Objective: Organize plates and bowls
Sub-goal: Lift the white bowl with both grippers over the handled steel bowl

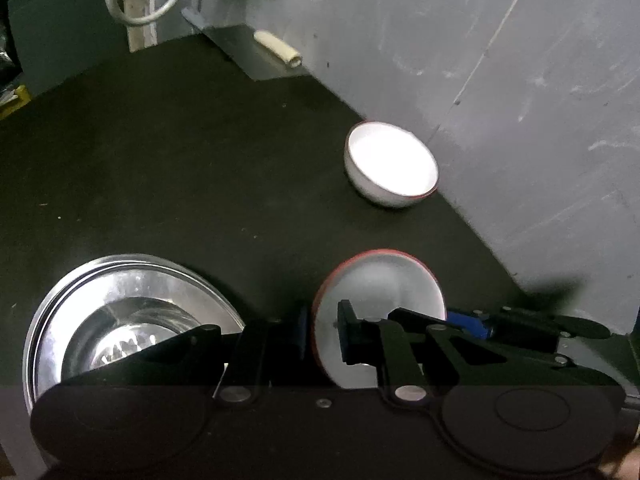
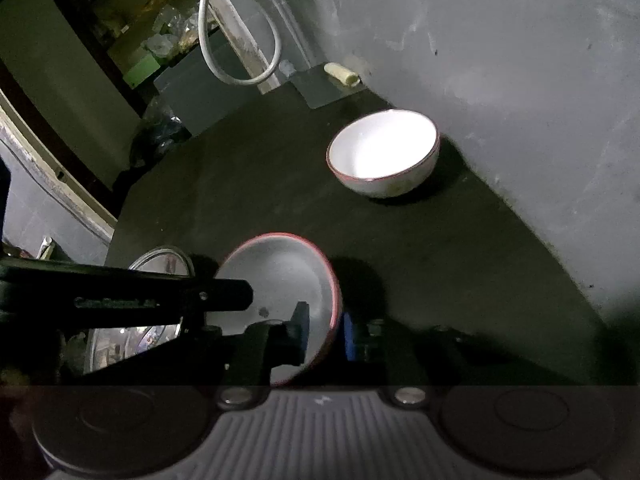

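Note:
A white bowl with a red rim (image 1: 380,300) (image 2: 280,280) is held tilted above the dark table. My left gripper (image 1: 322,334) is shut on its left rim. My right gripper (image 2: 326,334) is shut on its right rim; its blue pad also shows in the left wrist view (image 1: 466,322). A second white red-rimmed bowl (image 1: 390,164) (image 2: 384,152) stands upright on the table by the grey wall, beyond the held bowl. Stacked steel plates with a steel bowl on top (image 1: 128,320) (image 2: 132,336) sit to the left, near the left gripper.
The grey wall (image 1: 520,80) (image 2: 520,60) runs along the right side of the table. A grey ledge with a small cream cylinder (image 1: 280,50) (image 2: 342,72) is at the far corner. A white cable loop (image 1: 140,0) (image 2: 240,60) hangs behind.

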A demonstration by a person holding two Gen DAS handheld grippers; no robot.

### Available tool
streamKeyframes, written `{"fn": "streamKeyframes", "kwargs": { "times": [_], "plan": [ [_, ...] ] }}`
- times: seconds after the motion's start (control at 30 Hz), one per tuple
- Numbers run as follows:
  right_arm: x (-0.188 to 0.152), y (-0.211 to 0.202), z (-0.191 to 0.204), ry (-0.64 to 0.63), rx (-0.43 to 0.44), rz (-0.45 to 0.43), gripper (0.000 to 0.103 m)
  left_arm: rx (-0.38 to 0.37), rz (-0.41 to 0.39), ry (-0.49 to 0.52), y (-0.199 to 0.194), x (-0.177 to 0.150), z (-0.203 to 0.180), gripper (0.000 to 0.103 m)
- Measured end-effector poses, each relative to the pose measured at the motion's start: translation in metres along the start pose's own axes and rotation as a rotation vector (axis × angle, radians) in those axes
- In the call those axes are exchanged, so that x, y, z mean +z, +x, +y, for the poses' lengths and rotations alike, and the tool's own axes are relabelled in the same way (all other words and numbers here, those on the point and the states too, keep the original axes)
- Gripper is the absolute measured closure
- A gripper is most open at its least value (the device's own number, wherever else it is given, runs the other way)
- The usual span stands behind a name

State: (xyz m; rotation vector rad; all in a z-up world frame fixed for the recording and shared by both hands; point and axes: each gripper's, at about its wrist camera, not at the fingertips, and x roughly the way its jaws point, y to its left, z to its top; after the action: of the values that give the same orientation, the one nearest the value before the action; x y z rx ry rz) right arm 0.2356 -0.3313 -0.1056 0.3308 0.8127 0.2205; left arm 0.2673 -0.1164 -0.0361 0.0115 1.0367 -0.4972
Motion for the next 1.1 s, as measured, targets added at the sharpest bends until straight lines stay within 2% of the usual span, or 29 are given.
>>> {"fn": "streamKeyframes", "kwargs": {
  "times": [0.23,0.3,0.5,0.73,0.9,1.1],
  "plan": [
    [0.004,-0.029,0.013,-0.037,0.008,-0.059,0.091,0.011,-0.083,-0.023,-0.041,-0.011,-0.011,0.087],
    [0.005,-0.038,0.018,-0.056,0.021,-0.071,0.094,0.007,-0.110,-0.043,-0.054,-0.016,-0.009,0.088],
    [0.005,-0.064,0.040,-0.145,0.078,-0.077,0.094,-0.026,-0.192,-0.127,-0.097,-0.035,0.005,0.089],
    [-0.001,-0.080,0.072,-0.270,0.126,-0.045,0.093,-0.034,-0.250,-0.219,-0.133,-0.065,0.022,0.089],
    [-0.012,-0.087,0.095,-0.368,0.163,-0.011,0.093,-0.051,-0.260,-0.289,-0.150,-0.088,0.037,0.090],
    [-0.029,-0.086,0.118,-0.452,0.190,0.068,0.093,-0.017,-0.257,-0.330,-0.161,-0.113,0.042,0.089]
  ]
}}
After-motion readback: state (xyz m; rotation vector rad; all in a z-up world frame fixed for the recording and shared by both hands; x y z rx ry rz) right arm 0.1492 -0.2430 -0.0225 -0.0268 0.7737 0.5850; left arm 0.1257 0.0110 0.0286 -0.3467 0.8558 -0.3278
